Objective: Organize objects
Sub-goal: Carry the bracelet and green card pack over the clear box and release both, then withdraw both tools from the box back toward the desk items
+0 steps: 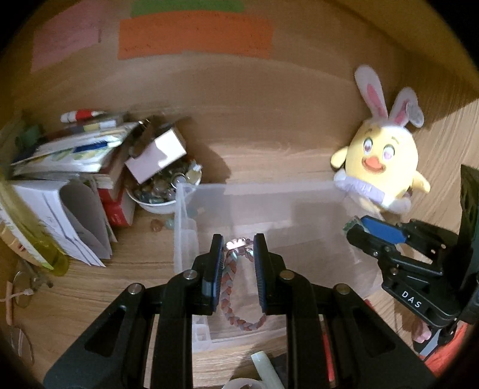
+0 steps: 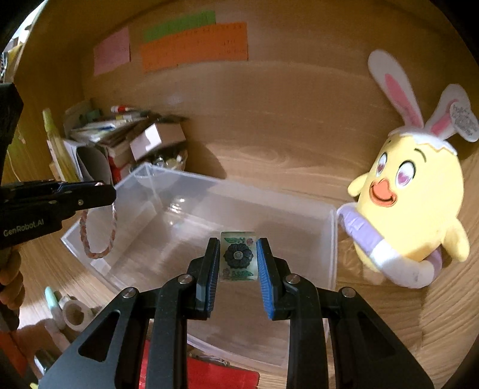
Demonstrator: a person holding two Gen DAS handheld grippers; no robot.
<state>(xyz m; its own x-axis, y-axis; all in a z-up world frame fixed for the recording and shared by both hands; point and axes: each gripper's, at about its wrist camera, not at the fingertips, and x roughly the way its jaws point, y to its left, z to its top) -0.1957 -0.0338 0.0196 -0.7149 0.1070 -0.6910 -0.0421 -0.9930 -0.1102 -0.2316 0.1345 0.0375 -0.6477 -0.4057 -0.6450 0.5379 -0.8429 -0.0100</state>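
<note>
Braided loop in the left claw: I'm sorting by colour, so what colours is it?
Pink and pale grey-blue strands plaited together, clearest in the left wrist view.

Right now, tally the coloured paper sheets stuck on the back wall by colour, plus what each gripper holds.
Pink paper sheet: 1
Green paper sheet: 1
Orange paper sheet: 1
Pink-and-grey braided cord loop in left gripper: 1
Small clear card with a dark flower ornament in right gripper: 1
Total: 5

Braided loop (image 1: 236, 287), flowered tile (image 2: 239, 256) above clear bin (image 2: 191, 191)
</note>
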